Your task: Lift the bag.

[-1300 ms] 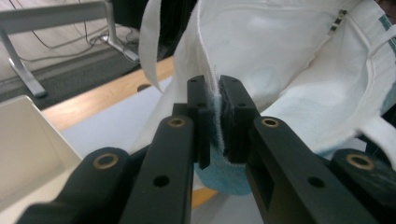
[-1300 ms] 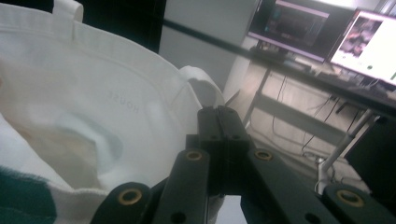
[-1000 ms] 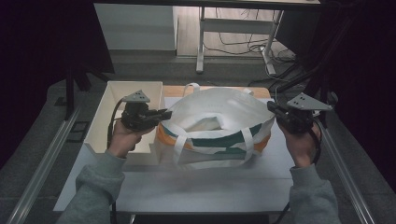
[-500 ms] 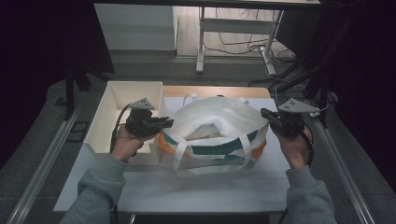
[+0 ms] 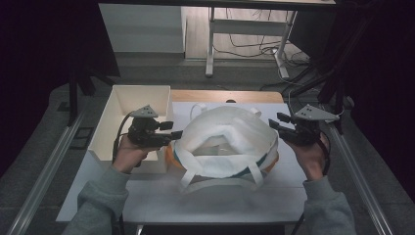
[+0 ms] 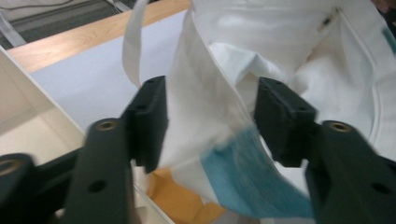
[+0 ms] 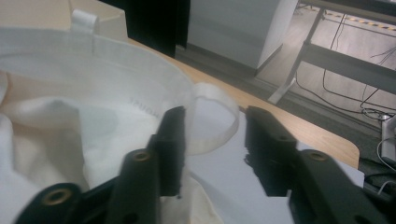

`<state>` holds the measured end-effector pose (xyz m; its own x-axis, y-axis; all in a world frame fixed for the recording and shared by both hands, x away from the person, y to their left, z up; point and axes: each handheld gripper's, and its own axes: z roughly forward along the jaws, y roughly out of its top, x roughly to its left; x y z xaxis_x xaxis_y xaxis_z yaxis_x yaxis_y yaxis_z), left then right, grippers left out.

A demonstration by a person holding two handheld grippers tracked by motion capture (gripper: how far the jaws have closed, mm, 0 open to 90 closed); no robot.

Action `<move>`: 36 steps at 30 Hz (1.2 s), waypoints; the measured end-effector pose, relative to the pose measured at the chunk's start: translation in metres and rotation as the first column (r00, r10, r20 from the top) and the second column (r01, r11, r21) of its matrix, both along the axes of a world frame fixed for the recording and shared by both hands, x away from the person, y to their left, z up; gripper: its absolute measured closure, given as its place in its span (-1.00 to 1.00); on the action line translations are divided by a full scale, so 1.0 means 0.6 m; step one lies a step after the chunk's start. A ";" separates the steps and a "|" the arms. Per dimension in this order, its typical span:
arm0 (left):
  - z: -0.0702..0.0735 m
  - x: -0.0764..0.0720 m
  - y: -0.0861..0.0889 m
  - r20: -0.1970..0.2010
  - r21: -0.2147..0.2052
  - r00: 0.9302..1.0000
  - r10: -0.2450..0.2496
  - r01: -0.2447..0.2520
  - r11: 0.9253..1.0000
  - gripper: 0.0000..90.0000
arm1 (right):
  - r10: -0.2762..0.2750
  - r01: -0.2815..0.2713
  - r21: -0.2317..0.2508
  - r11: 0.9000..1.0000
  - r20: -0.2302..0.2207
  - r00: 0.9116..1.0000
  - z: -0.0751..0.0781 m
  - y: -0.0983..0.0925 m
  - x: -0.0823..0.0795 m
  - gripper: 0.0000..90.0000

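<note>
A white tote bag (image 5: pixel 225 142) with teal and orange print stands on the white table (image 5: pixel 220 200), its mouth wide open. My left gripper (image 5: pixel 172 132) is at the bag's left rim. Its jaws have just been opening, and in the left gripper view (image 6: pixel 210 116) the rim fabric (image 6: pixel 196 88) hangs loose between them. My right gripper (image 5: pixel 275 122) is at the right rim and its jaws have also just been opening. In the right gripper view (image 7: pixel 215 135) the bag's rim (image 7: pixel 140 70) lies against the left jaw and a handle loop (image 7: pixel 224 116) crosses the gap, unpinched.
An open cream box (image 5: pixel 122 112) stands on the table just left of the bag, behind my left hand. A wooden strip (image 5: pixel 220 96) runs along the table's far edge. Metal rails (image 5: pixel 44 166) flank the table, and desk legs and cables (image 5: pixel 254 44) lie beyond.
The bag, held taut and raised between both grippers before, has sunk onto the table with its mouth rounder. Both pairs of jaws have parted from the rim. The hands stayed roughly in place.
</note>
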<state>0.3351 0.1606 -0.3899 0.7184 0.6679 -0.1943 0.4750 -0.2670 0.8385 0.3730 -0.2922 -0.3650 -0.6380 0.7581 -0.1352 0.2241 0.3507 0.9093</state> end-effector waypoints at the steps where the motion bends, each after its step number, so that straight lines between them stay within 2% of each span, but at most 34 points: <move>1: 0.001 -0.004 0.002 0.006 -0.005 1.000 -0.002 0.002 1.000 -0.08 | 0.004 -0.004 0.006 1.000 0.004 1.000 0.002 -0.001 -0.005 0.13; 5: 0.001 -0.019 0.005 0.016 -0.019 1.000 -0.020 0.021 1.000 -0.16 | 0.028 -0.028 0.042 0.999 -0.005 1.000 0.005 -0.008 -0.028 0.01; 7: -0.002 -0.027 0.004 0.019 -0.019 1.000 -0.023 0.023 1.000 -0.17 | 0.033 -0.032 0.045 0.998 -0.016 0.999 0.001 -0.011 -0.038 -0.01; 14: -0.017 -0.049 0.014 0.023 -0.022 0.999 -0.026 0.026 0.999 -0.18 | 0.050 -0.048 0.029 0.998 -0.062 0.997 -0.031 -0.024 -0.059 -0.04; 19: -0.026 -0.058 0.031 0.036 -0.027 0.999 0.009 -0.008 1.000 -0.19 | 0.048 -0.045 0.034 0.998 -0.091 0.995 -0.053 -0.039 -0.064 -0.05; 25: -0.045 -0.067 0.048 0.024 0.002 0.999 0.038 -0.038 0.999 -0.19 | 0.034 -0.030 0.035 0.999 -0.119 0.992 -0.075 -0.061 -0.065 -0.04; 31: -0.056 -0.088 0.064 0.035 0.044 0.998 0.058 -0.059 0.997 -0.22 | 0.016 -0.012 0.031 0.999 -0.130 0.991 -0.100 -0.080 -0.068 -0.04; 36: -0.075 -0.103 0.079 0.019 0.049 0.996 0.087 -0.088 0.995 -0.26 | -0.003 0.008 0.034 0.999 -0.133 0.991 -0.117 -0.090 -0.075 -0.04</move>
<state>0.2733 0.2081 -0.4348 0.6596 0.7369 -0.1479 0.4846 -0.2665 0.8332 0.3281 -0.3461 -0.4350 -0.6444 0.7643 -0.0238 0.3453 0.3185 0.8828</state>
